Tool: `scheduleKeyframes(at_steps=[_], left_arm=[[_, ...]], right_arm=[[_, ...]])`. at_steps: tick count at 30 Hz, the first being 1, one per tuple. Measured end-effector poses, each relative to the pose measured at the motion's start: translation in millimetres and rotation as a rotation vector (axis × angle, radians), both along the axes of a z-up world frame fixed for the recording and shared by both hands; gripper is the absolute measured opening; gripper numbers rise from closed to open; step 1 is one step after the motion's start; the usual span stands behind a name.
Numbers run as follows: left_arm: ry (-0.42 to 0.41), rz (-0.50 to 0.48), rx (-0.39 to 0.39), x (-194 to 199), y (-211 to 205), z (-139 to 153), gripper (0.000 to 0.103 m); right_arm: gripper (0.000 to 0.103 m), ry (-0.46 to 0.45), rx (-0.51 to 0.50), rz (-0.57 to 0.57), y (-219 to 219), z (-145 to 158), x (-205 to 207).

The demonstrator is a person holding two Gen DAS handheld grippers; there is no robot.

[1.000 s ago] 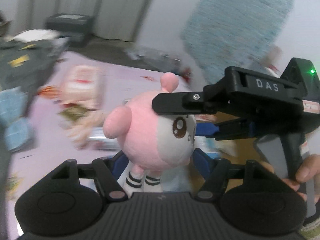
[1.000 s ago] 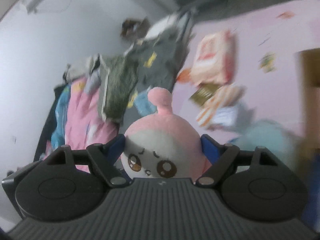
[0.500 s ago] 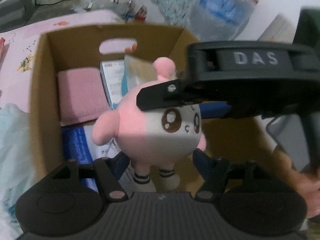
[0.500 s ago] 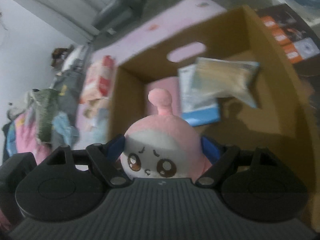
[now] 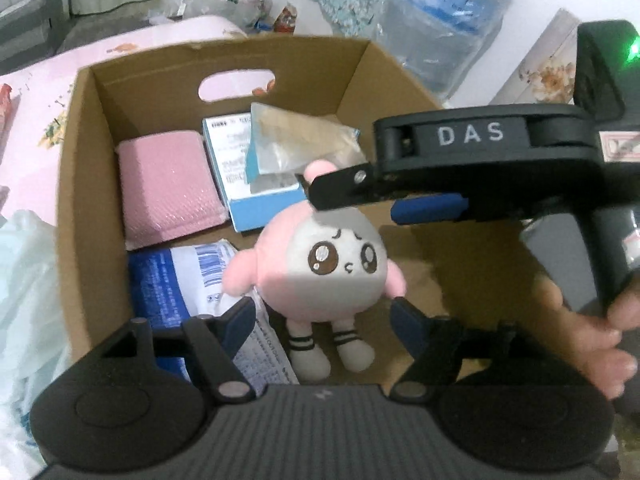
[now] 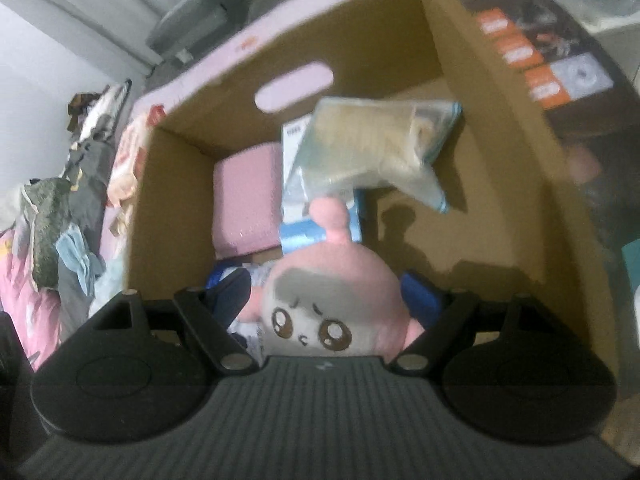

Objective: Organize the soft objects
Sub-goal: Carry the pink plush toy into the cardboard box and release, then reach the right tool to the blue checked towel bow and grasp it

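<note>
A round pink and white plush toy (image 5: 322, 264) with big brown eyes hangs over the open cardboard box (image 5: 80, 184). In the left wrist view my left gripper (image 5: 322, 318) is open, its blue pads standing apart from the toy's sides. My right gripper (image 6: 326, 292) is also open in the right wrist view, the toy (image 6: 328, 300) sitting between its spread fingers. From the left wrist view the right gripper's body (image 5: 472, 160) hangs above the toy's head knob. The box (image 6: 500, 184) holds soft packs.
Inside the box lie a pink padded pack (image 5: 168, 188), a blue and white packet (image 5: 240, 168), a clear bag (image 5: 304, 140) and a blue mailer (image 5: 176, 284). A pink bedsheet (image 5: 36, 120) and clothes (image 6: 60, 216) lie to the left. A hand (image 5: 592, 320) grips the right tool.
Both grippers carried the toy from over the bed to over the box. Both grippers' jaws have spread apart, and the toy sits lower in the box.
</note>
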State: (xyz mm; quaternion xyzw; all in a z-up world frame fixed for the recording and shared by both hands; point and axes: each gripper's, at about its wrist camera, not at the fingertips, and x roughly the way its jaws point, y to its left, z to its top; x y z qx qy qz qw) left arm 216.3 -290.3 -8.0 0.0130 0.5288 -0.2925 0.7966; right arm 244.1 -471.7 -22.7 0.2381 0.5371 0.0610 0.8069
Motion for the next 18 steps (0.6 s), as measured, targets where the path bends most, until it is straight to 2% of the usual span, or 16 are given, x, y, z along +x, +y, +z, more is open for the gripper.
scheduleKeyframes(at_steps=[5,10,18], left_arm=[[-0.061,0.008,-0.023,-17.1,19.5,24.0,0.075],[-0.154,0.055,-0.033,-37.1,62.6,53.7,0.08],[-0.258,0.309,-0.033,-53.6,180.2,71.7,0.08]], right_arm=[[0.083,-0.052,0.044,-0.02,-2.5,24.4,-5.5],[0.083,-0.135,0.124,0.017,16.7,58.4,-19.8],[0.083,-0.212,0.217,0.178,100.1,95.0,-6.8]])
